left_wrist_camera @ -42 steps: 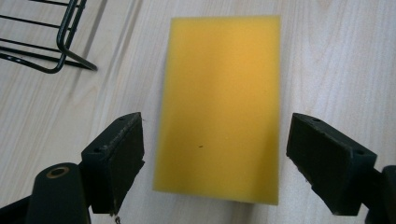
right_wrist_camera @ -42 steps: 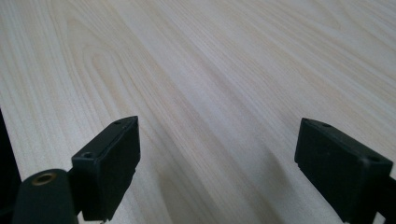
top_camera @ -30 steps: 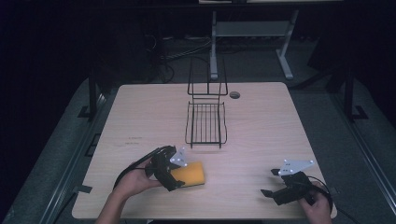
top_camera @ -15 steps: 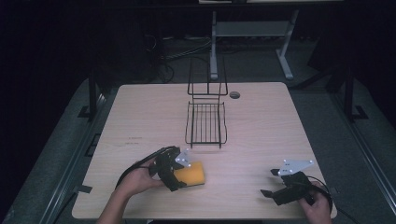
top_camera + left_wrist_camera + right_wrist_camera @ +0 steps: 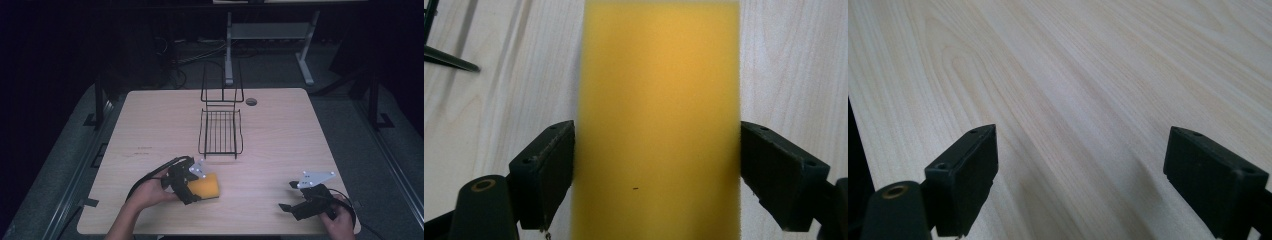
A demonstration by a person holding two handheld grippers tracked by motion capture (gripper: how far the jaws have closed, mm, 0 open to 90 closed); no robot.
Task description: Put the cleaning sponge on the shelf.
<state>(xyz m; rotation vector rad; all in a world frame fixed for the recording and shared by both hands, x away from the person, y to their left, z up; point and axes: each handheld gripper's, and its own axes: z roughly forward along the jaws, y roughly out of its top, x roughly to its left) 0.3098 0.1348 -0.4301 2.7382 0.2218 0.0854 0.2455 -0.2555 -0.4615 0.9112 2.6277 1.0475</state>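
Yellow sponge [image 5: 658, 120] lies flat on the desk [image 5: 150, 120] near its front edge, and the left gripper view shows what the high view blurs: the left gripper [image 5: 657, 172] has its fingers [image 5: 546, 170] against both long sides, grasping it; a black wire rack [image 5: 220, 131] stands well behind. Right gripper [image 5: 1080, 182] hangs over bare wood, fingers released and wide apart.
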